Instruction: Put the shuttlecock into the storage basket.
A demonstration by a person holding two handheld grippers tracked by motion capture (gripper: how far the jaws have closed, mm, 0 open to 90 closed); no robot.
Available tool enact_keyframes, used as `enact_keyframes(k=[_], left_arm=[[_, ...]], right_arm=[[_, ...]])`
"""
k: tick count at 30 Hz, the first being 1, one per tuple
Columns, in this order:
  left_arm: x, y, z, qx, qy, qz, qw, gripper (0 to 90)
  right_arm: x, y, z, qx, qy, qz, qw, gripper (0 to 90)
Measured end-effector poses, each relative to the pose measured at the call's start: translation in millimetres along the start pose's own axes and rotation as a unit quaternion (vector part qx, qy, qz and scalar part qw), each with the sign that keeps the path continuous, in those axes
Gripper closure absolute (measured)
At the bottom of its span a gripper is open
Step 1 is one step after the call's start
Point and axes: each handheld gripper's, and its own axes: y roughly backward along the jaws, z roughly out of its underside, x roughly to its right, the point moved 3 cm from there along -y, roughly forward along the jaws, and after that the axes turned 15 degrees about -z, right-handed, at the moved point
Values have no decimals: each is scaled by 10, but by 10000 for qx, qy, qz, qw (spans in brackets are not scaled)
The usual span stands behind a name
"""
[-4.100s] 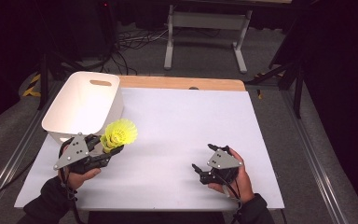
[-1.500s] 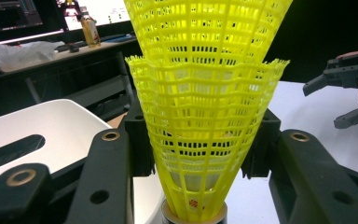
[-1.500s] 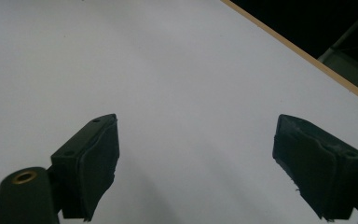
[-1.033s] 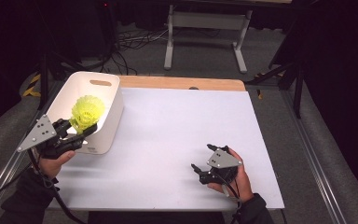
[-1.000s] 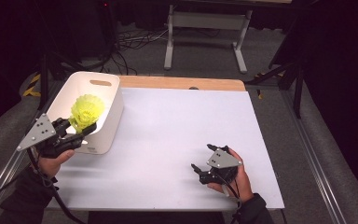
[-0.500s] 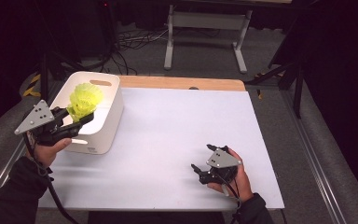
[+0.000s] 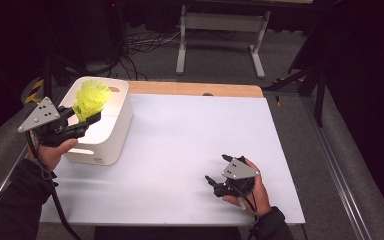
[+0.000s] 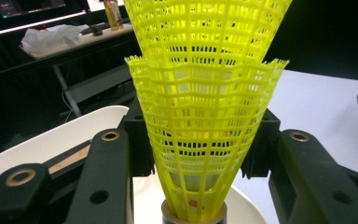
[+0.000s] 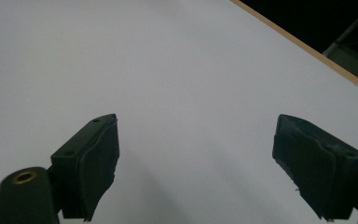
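At the left of the frame the left gripper (image 7: 87,119) clamps the yellow shuttlecocks (image 7: 91,98) above the white bin (image 7: 111,142), ready to drop them, while the right gripper (image 7: 215,182) rests wide open.

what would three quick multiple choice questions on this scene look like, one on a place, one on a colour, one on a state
1. Where is the shuttlecock?
A. lying on the white table top
B. held above the white bin
C. on the floor

2. What colour is the shuttlecock's skirt?
A. yellow
B. red
C. blue

3. How does the right gripper stand?
A. shut on the shuttlecock
B. shut on a cloth
C. open, with nothing between the jaws

Answers: 1 B, the high view shows the left gripper holding it over the bin's opening. 2 A, the mesh skirt is bright yellow in the left gripper view. 3 C, the right gripper view shows the jaws wide apart over the bare table.
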Motion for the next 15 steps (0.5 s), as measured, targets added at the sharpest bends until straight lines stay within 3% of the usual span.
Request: enact_keyframes(k=[6,15], left_arm=[[-37,-99,-41,-90,-29,-30,10000,559],[-162,-333,-30,-461,-34,-173,9988,560]], right_arm=[[7,-6,8,-3,-26,-14,10000,155],[13,-16,12,-23,-26,-6,10000,155]])
